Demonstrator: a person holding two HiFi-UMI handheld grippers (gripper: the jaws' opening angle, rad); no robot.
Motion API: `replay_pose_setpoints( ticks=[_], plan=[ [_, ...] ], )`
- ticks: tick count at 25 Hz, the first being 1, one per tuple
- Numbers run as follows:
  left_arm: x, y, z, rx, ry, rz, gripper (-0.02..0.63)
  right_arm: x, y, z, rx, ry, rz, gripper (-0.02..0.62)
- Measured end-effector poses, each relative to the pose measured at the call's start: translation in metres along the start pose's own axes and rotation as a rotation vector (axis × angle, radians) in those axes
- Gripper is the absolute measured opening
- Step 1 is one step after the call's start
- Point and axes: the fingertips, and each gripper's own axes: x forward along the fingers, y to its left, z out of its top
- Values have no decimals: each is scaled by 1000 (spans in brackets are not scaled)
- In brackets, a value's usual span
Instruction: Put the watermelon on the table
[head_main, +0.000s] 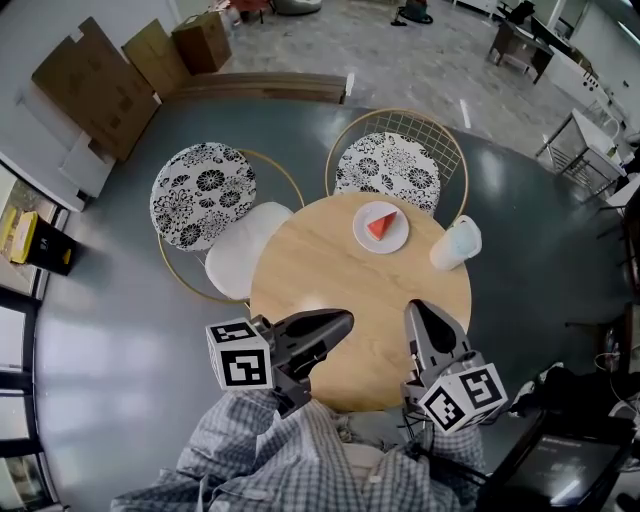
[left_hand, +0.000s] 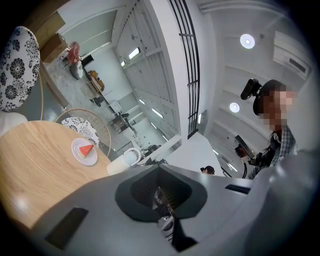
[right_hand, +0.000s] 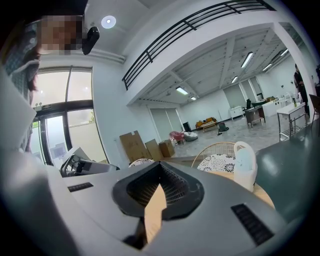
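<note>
A red watermelon slice (head_main: 380, 226) lies on a small white plate (head_main: 362, 237) at the far side of the round wooden table (head_main: 320, 270). The left gripper view shows the same slice (left_hand: 86, 149) on its plate (left_hand: 79, 154). My left gripper (head_main: 345, 319) hovers over the table's near edge, shut and empty, its jaws meeting at the tips (left_hand: 159, 170). My right gripper (head_main: 414, 306) is beside it, well short of the plate, also shut with nothing in it (right_hand: 160, 167).
A white jug (head_main: 455, 243) stands at the table's right edge, close to the plate. Two chairs with patterned cushions (head_main: 203, 193) (head_main: 388, 170) and a white seat (head_main: 243, 247) ring the far side. Cardboard boxes (head_main: 100, 85) lean at the back left.
</note>
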Motion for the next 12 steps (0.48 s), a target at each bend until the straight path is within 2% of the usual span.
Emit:
replay_pose_setpoints(
  ticks=[12],
  plan=[
    [3, 5, 3, -13, 14, -16, 6, 9, 2, -1, 2, 16, 20, 8]
  ],
)
